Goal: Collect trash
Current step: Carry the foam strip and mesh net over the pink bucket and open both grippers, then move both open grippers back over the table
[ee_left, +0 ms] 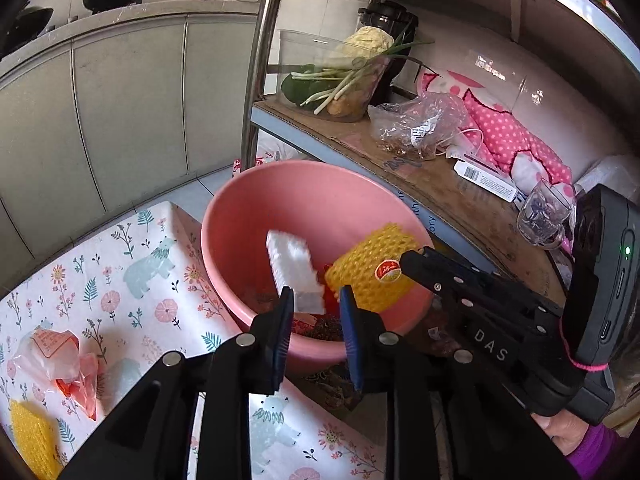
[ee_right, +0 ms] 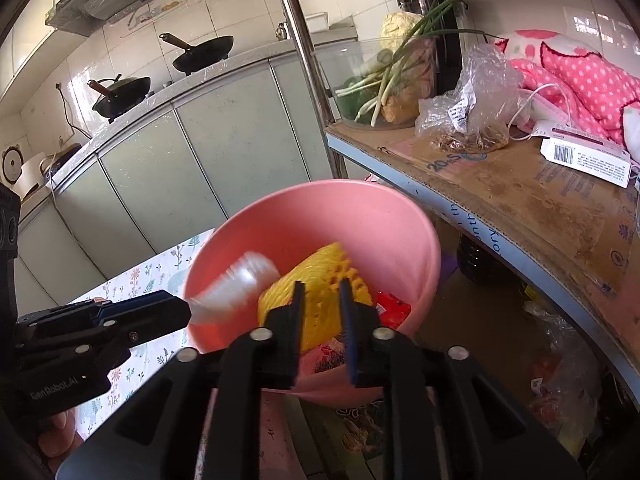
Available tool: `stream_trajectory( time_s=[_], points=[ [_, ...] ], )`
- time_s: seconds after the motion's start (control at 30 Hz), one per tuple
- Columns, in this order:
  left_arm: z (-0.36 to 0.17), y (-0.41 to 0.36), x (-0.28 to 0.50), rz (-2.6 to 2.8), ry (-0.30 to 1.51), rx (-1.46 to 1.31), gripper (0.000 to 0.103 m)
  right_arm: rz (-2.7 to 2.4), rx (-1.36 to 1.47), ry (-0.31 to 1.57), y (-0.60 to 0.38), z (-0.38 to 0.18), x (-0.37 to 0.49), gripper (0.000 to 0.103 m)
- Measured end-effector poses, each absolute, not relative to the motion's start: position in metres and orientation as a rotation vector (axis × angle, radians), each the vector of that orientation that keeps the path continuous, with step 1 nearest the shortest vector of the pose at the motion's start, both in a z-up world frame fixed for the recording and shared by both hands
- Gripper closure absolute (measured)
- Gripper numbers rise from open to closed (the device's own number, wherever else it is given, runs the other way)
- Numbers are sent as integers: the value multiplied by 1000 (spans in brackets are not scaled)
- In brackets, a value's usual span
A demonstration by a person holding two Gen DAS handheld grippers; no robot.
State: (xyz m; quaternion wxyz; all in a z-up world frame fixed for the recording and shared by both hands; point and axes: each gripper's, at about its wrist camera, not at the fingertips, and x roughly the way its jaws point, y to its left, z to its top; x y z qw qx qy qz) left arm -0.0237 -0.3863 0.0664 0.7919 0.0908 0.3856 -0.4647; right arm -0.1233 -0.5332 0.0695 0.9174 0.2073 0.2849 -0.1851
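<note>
left wrist view: left gripper (ee_left: 314, 312), jaws parted, nothing pinched between them, poised at the near rim of a pink plastic basin (ee_left: 248, 216). in the basin: white foam fruit net (ee_left: 294, 276), blurred, just ahead of the fingertips; yellow foam fruit net (ee_left: 370, 266) with a red sticker; dark scraps at the bottom. right gripper (ee_left: 408, 260) reaches the yellow net from the right. floral tablecloth (ee_left: 120, 280) carries a crumpled plastic wrapper (ee_left: 60, 364) and a second yellow net (ee_left: 30, 436).

right wrist view: right gripper (ee_right: 322, 300), jaws narrowly apart on either side of the yellow foam fruit net (ee_right: 320, 284); whether it is pinched, cannot tell. white net (ee_right: 236, 284) beside the left gripper (ee_right: 180, 312). red wrapper (ee_right: 394, 308) in the basin (ee_right: 360, 208).
</note>
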Motion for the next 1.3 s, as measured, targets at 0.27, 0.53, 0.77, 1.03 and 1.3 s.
stream_trajectory(
  time_s=[0.27,0.53,0.77,1.03,1.3],
  points=[
    [66,-374,-17,-972,866,153,73,-382,415,595,-527,70,-125,70],
    [77,-356,-25,-971,843,134,67,-357,408,597,-515,76,-131,70],
    [96,-328,-39,-954,796,120,67,-308,384,598,-492,86,-137,70],
    [114,-281,-56,-912,743,111,67,-244,351,584,-461,100,-140,70],
    [129,-210,-65,-805,692,87,67,-162,313,596,-425,107,-139,70]
  ],
)
